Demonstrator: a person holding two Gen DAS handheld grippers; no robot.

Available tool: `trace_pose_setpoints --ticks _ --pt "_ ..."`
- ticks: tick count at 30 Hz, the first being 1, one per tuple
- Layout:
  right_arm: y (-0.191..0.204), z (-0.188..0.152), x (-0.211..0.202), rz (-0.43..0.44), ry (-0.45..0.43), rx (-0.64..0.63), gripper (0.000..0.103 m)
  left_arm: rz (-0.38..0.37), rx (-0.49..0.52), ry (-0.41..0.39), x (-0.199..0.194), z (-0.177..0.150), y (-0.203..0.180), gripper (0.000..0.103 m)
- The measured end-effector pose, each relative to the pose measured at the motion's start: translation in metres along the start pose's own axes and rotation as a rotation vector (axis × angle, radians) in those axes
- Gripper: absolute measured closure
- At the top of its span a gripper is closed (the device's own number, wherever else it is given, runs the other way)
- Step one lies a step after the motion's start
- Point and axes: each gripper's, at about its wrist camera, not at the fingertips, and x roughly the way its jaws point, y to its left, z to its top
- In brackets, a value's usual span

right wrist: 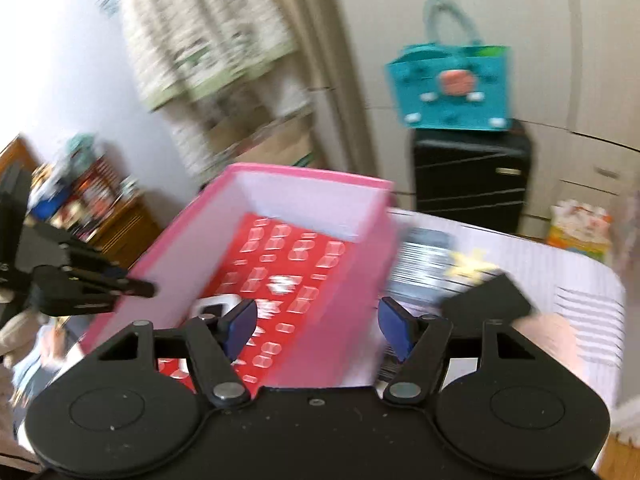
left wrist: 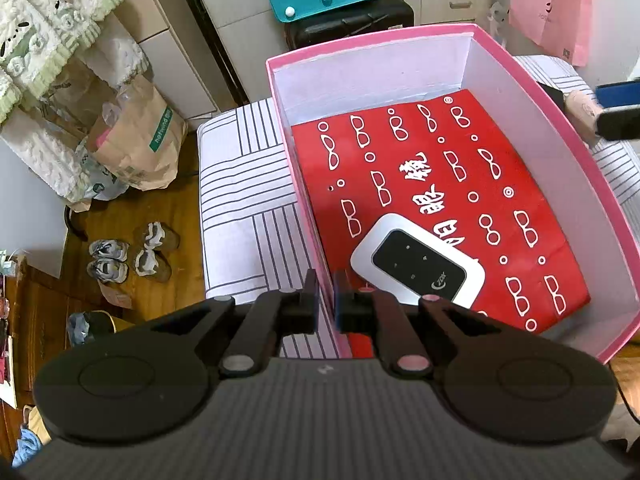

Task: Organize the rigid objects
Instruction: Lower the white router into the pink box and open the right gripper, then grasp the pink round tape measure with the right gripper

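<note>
As the pink box (left wrist: 472, 40) stood open on the striped cloth (left wrist: 240, 184), the sorting looked partly done: a red packet printed with spectacles (left wrist: 440, 184) lay flat on its floor, and a white device with a dark face (left wrist: 416, 260) rested on the packet at the near end, just beside the left wall. The left gripper (left wrist: 326, 300) was closed hard on that left wall, one finger outside and one inside, seemingly to steady the box. The right gripper (right wrist: 316, 328) stood wide apart with nothing between its blue pads (right wrist: 242, 326); its view was blurred, so detail was poor. It straddled the box's right wall at the near end. Outside the box, to the right on the cloth, lay a dark flat item (right wrist: 424, 264) and a yellowish star shape (right wrist: 468, 264), neither identifiable through the blur, with a black block (right wrist: 488, 296) nearer. Judged from this, those items remained to be put away; the next pick was probably among them. No lid was visible.
</note>
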Motion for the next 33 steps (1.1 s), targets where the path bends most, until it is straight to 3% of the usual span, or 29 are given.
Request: trace_pose_setpoints --ticks 3,5,7,10,16,24,30,33 --pt "-0.026 -0.015 -0.013 -0.057 -0.042 0.025 0.030 0.003 0.002 0.006 0.000 -0.001 -0.002 0.097" --pt "-0.039 -0.027 -0.018 -0.158 -0.079 0.012 0.029 0.004 -0.006 0.003 -0.001 -0.001 -0.001 0.097" --pt "-0.051 -0.039 -0.016 -0.274 -0.080 -0.002 0.029 0.001 -0.024 -0.002 -0.001 -0.001 0.000 0.097" --pt "-0.066 -0.052 -0.016 -0.339 -0.065 -0.018 0.029 0.001 -0.047 -0.003 -0.001 -0.004 0.001 0.097" --pt "-0.086 -0.074 -0.006 -0.352 -0.037 -0.027 0.023 0.017 -0.040 0.006 -0.001 -0.007 -0.004 0.097" --pt "-0.105 -0.099 0.020 -0.488 -0.065 -0.130 0.021 0.032 -0.047 0.010 0.002 -0.009 -0.005 0.098" --pt "-0.124 -0.100 0.031 -0.421 -0.071 -0.101 0.021 0.020 -0.048 0.004 -0.001 -0.008 -0.002 0.097" --pt "-0.129 -0.095 0.038 -0.385 -0.095 -0.093 0.016 0.028 -0.038 0.009 0.000 -0.006 -0.004 0.097"
